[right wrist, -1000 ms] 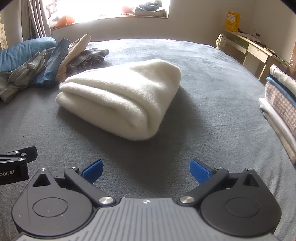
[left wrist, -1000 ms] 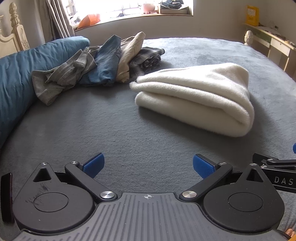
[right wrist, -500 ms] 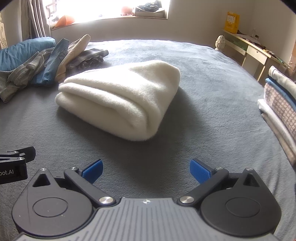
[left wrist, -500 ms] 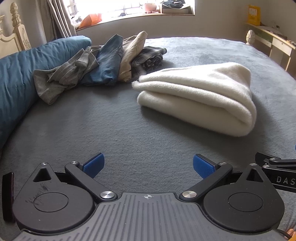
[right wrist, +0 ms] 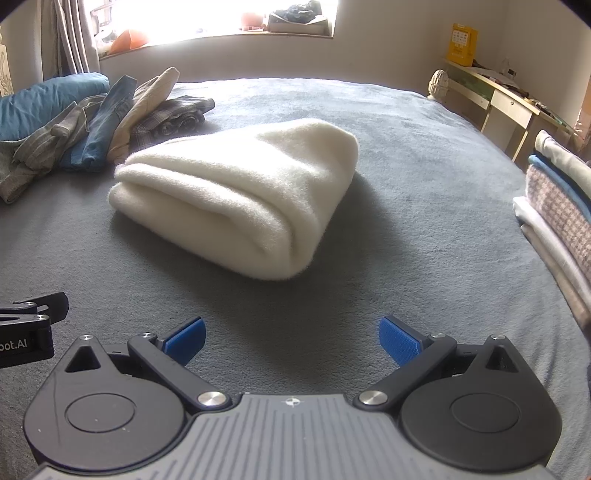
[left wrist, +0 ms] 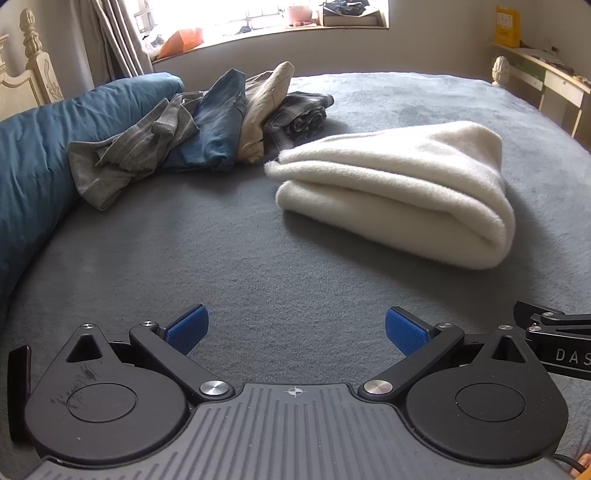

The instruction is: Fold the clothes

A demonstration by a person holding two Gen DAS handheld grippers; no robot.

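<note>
On the grey bed (left wrist: 229,266), near its middle, lies the cream blanket (right wrist: 236,199), folded into a thick bundle with its rounded fold facing the cameras. Both tools hover in front of it and touch nothing. The left hand-held gripper (left wrist: 293,328) has its blue pads spread wide and holds nothing; the right hand-held gripper (right wrist: 291,338) is the same, wide apart and empty.

The blanket looks soft, fluffy and rather bulky, so I judge it is light for its size but will sag and open if it is lifted by one layer only. Its surface is not slippery; the pads should catch it well. A good place to take hold seems to be the thick rounded fold on the near side, where all layers come together, one gripper toward each end, so the bundle keeps its shape.

Behind the blanket, to its left, a pile of unfolded clothes (left wrist: 207,125) leans against a blue pillow (left wrist: 33,166): grey, denim, beige and checked pieces. To the right of the blanket, at the bed's edge, stands a stack of folded clothes (right wrist: 557,206). The bed cover is plain, flat and slightly fuzzy. Farther behind the blanket are a bright window sill (right wrist: 221,29) with curtains, and a light desk (right wrist: 509,99) at the right wall.
</note>
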